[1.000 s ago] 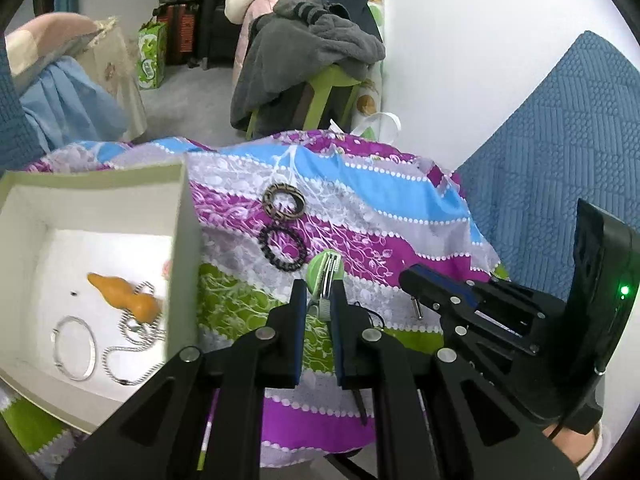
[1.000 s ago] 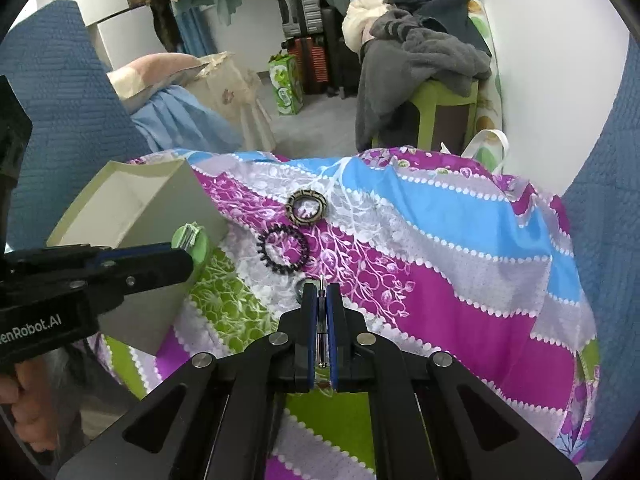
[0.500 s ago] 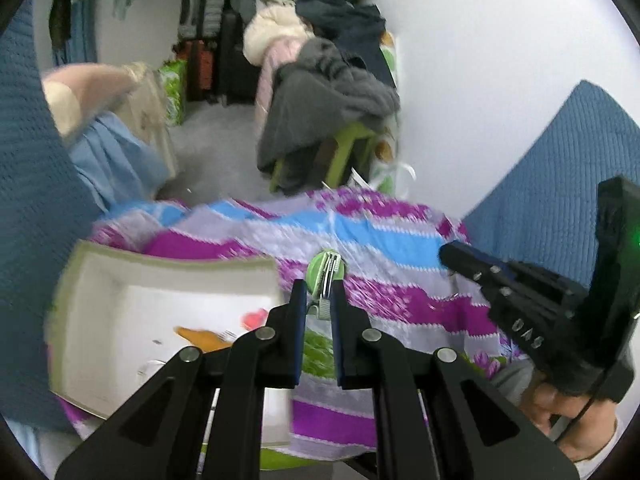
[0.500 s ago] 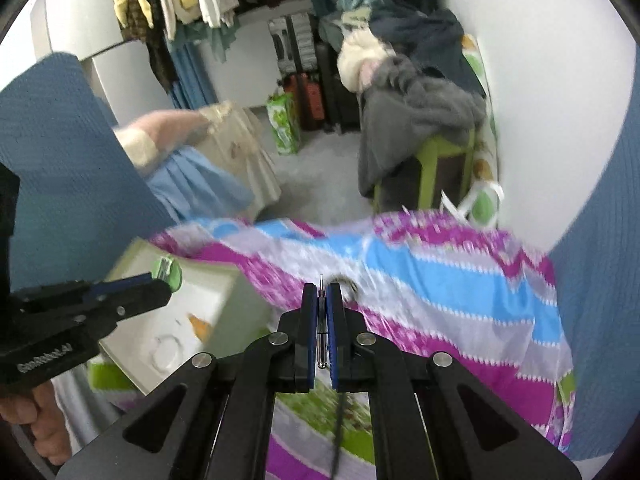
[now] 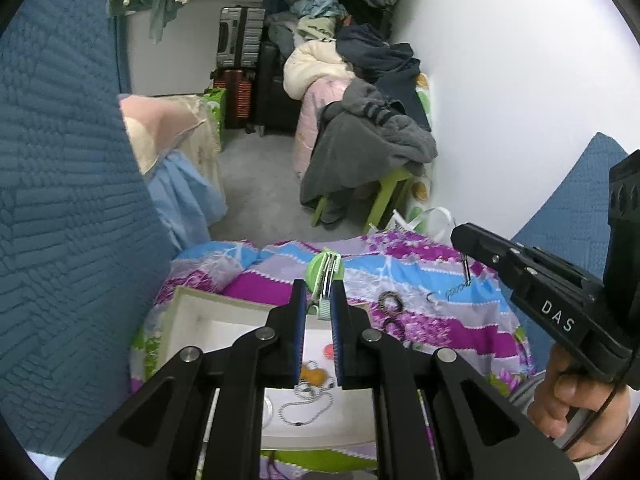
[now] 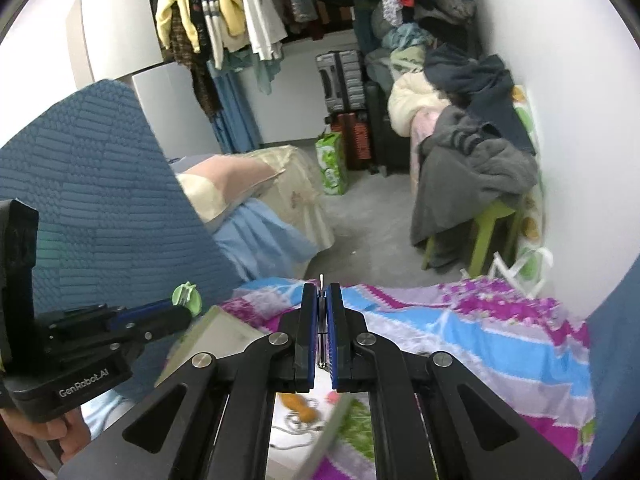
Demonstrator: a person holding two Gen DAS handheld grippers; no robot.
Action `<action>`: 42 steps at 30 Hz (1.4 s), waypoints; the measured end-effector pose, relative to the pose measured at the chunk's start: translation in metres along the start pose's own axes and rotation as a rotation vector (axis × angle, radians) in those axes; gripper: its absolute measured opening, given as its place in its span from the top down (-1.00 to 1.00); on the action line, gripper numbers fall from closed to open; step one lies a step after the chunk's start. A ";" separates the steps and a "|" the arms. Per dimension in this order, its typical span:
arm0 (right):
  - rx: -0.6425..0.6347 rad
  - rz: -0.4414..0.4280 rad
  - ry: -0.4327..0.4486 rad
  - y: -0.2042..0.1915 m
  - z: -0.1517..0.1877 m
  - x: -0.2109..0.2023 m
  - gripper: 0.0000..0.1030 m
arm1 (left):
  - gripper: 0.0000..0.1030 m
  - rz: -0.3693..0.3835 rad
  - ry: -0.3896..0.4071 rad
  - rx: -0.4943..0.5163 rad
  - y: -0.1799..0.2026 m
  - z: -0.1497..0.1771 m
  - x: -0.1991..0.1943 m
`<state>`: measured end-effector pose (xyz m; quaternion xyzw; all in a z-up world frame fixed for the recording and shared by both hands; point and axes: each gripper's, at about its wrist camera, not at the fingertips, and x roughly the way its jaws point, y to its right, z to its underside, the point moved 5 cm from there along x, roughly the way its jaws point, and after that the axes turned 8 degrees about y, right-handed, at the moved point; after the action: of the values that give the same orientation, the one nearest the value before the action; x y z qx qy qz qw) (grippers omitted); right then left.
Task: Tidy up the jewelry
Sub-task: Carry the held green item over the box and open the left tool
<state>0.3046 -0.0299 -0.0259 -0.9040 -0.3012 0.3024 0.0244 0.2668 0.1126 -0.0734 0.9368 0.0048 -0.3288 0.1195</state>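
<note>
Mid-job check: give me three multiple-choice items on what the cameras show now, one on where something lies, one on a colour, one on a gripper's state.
1. Where does the silver bead chain lie?
A. inside the white box
B. on the floor
C. on the green stool

2. What colour is the clip-like thing in the left gripper?
A. red
B. light green
C. black

3. How does the right gripper stand?
A. wide open, nothing in it
B. shut on a thin metal piece
C. out of view

Answers:
1. A, the chain rests on the box floor beside an orange piece.
2. B, light green shows between the blue pads.
3. B, the pads nearly meet, with the metal tip poking out.
</note>
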 end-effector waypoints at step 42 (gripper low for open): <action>-0.038 -0.042 -0.044 0.009 0.042 -0.018 0.49 | 0.00 0.010 0.006 -0.095 0.002 0.047 0.009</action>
<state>0.2749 -0.0533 -0.0525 -0.8910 -0.3262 0.3158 0.0068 0.2452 0.0997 -0.1141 0.9311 0.0162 -0.3246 0.1654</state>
